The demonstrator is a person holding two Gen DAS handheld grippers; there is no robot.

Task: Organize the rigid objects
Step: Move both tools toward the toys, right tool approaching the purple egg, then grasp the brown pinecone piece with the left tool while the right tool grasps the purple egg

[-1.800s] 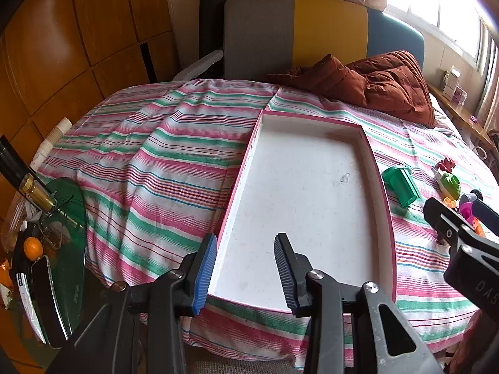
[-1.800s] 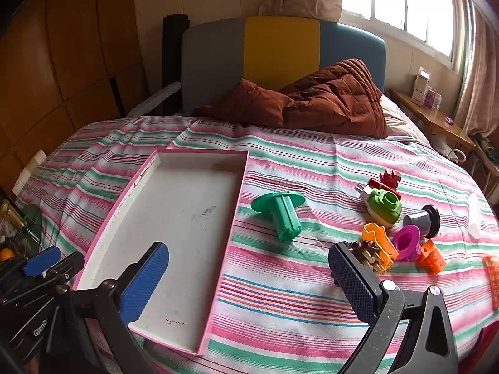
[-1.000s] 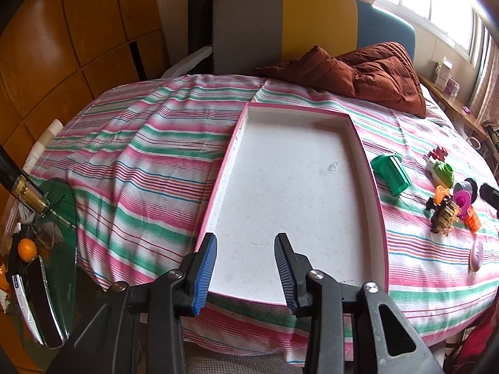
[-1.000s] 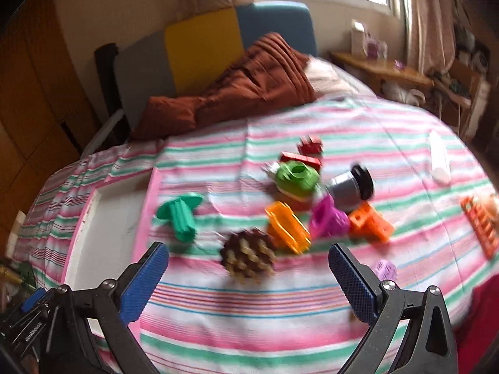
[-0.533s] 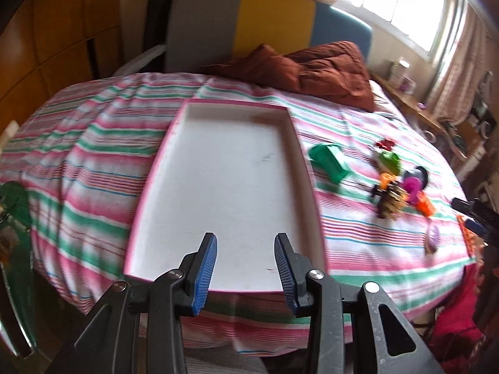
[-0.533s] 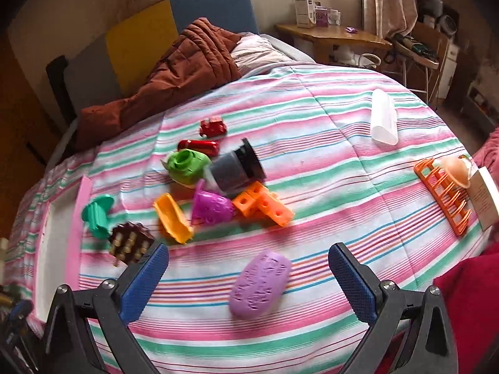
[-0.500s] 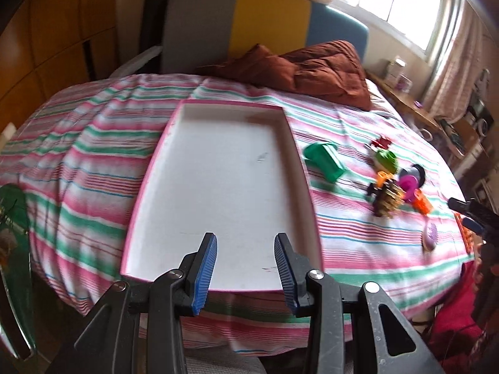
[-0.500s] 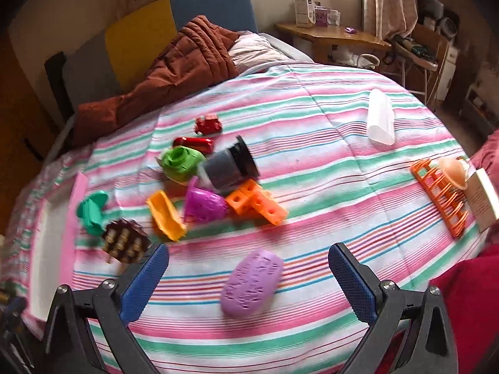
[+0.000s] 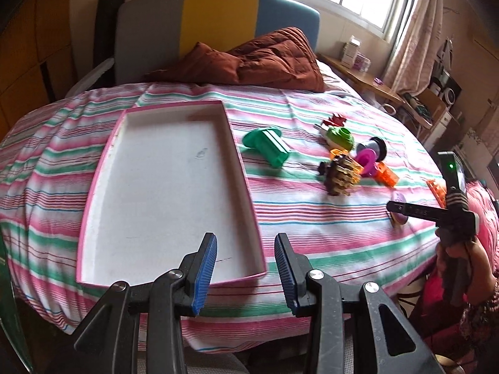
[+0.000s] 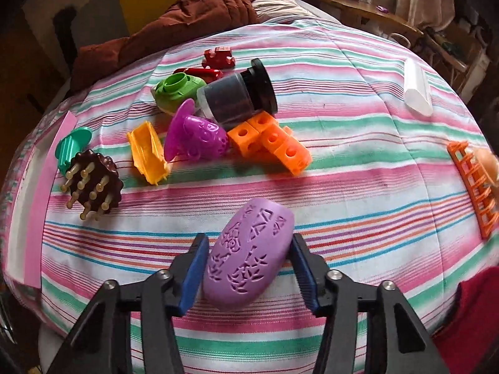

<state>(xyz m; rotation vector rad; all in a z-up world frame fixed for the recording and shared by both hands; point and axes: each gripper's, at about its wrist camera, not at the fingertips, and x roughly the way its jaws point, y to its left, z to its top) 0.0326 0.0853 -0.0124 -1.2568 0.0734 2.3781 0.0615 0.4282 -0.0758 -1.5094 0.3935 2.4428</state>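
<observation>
Low in the frame, the right gripper (image 10: 248,272) has just been closing across the stiff, light-looking purple mould's (image 10: 249,254) curved sides, seemingly gripping it.

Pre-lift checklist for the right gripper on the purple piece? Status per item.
1. Purple oval mold sits between the right gripper's fingers, whose jaws have just been closing: ok.
2. Both pads firmly pressing on it: cannot tell.
3. Mold lies apart from the orange block and brown spiked piece: ok.
4. Pink-rimmed tray has bare floor to receive it: ok.
5. Left gripper is open, holds nothing, over the tray's near edge: ok.
6. Mold still resting on the striped cover: ok.
</observation>
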